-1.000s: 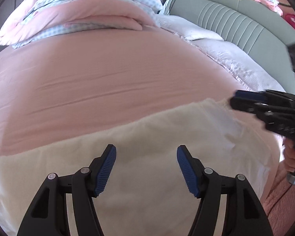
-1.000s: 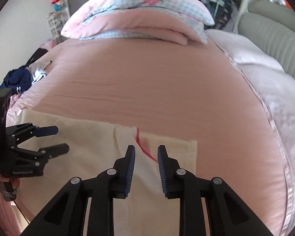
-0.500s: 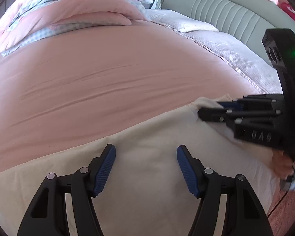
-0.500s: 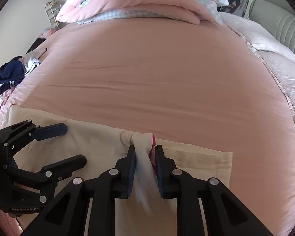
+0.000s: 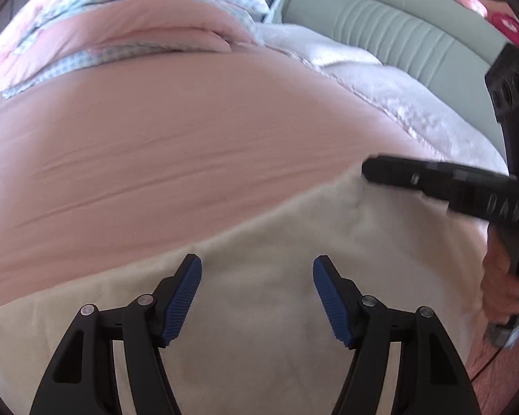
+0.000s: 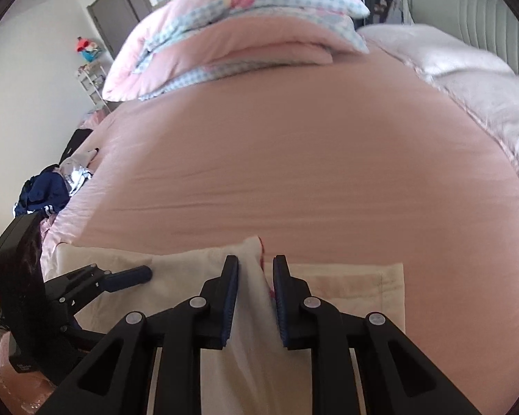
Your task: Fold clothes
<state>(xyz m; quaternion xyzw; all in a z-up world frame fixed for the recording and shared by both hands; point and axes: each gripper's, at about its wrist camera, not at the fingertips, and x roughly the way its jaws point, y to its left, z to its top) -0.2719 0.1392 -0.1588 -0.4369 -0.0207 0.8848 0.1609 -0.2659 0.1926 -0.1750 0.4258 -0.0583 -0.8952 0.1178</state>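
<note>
Your right gripper (image 6: 256, 297) pinched the cream garment's (image 5: 276, 294) far edge a second ago; its jaws have since eased slightly, a fabric ridge between them. Left gripper (image 5: 256, 297) hovers wide open, empty, over the garment on the bed (image 6: 311, 173). Fold started, not carried over.

The pink bed (image 6: 294, 159) lay bare across mid-frame, open to passage. A folded duvet (image 6: 238, 31) blocked the top; a dark clothes pile (image 6: 45, 190) crowded the left edge.
</note>
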